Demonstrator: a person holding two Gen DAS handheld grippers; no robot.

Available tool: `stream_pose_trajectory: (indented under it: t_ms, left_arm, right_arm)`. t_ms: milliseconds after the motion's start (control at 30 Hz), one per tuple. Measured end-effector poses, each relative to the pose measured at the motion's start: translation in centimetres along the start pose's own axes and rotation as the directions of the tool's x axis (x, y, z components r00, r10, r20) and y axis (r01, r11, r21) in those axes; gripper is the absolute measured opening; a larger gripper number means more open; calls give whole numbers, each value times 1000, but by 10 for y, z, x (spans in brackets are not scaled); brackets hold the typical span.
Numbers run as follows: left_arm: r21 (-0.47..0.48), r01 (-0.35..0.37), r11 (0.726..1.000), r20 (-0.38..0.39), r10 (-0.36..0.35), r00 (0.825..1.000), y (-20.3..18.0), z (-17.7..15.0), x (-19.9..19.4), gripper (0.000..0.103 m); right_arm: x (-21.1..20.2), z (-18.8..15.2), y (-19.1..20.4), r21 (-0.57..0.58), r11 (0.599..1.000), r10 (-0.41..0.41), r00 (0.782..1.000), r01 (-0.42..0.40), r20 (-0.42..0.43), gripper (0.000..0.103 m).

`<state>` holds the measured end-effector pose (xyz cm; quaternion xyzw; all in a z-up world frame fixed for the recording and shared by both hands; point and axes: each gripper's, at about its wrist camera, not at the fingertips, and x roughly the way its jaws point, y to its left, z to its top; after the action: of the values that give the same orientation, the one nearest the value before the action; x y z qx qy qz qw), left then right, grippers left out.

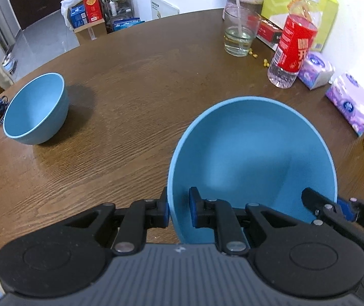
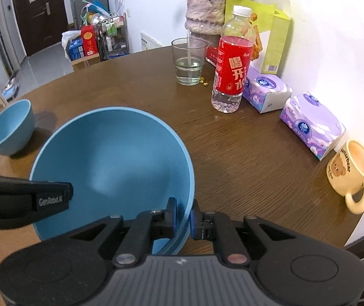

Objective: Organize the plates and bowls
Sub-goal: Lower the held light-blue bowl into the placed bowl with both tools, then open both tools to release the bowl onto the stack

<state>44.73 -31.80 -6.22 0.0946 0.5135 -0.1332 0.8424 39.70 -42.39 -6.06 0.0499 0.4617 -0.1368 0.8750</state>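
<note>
Two blue bowls sit in this scene, on a brown wooden bench (image 1: 136, 97). Starting at the left, a smaller blue bowl (image 1: 36, 109) rests upright on the wood, well apart from both sets of fingers and untouched. Next comes the left gripper (image 1: 178, 210), its fingers nearly closed on the left rim of the large blue bowl (image 1: 253, 153), one pad outside the wall and one inside. The large bowl is tilted between the two grippers. At its right rim the right gripper (image 2: 184, 216) pinches the wall the same way, almost shut on it. The bowl looks like thin, stiff matte plastic, probably light and not fragile, though its smooth wall could slip from a pinch. The rim seems the sensible hold. Beyond the fingers, further right, stand a glass of water (image 2: 189, 61), a red-labelled bottle (image 2: 233, 63), tissue packs (image 2: 312, 125) and a cream mug (image 2: 351, 170).
</note>
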Motion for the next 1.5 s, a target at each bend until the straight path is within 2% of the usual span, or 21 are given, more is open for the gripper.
stream_pose_trajectory:
  t_ms: [633,1233,1400,1500]
  left_arm:
    - [62,-55,997,-51,59,997,-12,-3,20,16]
    - [73,-63,995,-67,68,995,-15,-2,27,16]
    - [52,-52,997,-59,55,997,-10,0,23,17]
    - [37,-52,998,-45,54,998,-4,1,18,21]
  right_arm:
    - [20,-6,2,-60,998,-18,999,16,-45,11]
    - [29,-5,4,-83,996,-34,998,29,-55,10]
    - [28,-3,-3,-30,999,18,997,-20,-73,22]
    - [26,-3,-9,-10,1000,17,998,-18,-67,34]
